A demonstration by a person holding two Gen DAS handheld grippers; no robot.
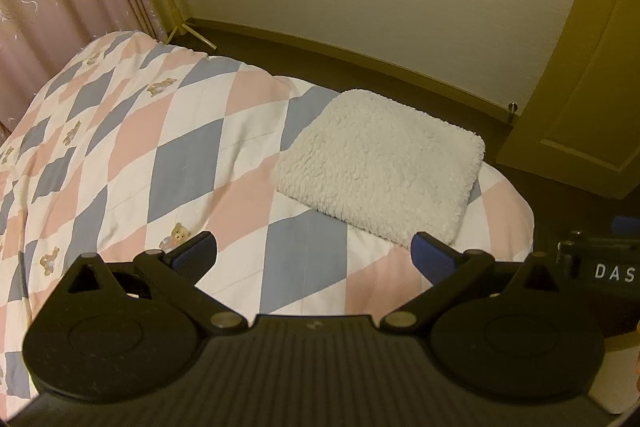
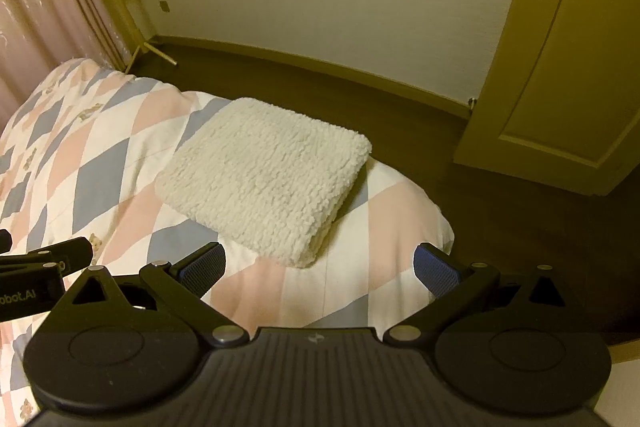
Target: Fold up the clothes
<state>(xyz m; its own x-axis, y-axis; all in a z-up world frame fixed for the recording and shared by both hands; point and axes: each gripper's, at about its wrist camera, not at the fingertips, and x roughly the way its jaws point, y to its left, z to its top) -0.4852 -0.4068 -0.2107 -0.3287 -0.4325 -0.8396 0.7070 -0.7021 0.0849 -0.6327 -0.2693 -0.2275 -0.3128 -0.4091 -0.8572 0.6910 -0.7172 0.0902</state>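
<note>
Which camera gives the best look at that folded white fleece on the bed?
The right wrist view: the folded white fleece lies near the centre, with its thick folded edge facing the open right gripper. The left wrist view shows it whole too, but off to the right, beyond the open left gripper.

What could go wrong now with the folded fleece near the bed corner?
1. The folded white fleece lies close to the corner of the quilt, so a push might slide it to the floor.
2. Both grippers, left and right, have open jaws; catching one layer might undo the fold.
</note>
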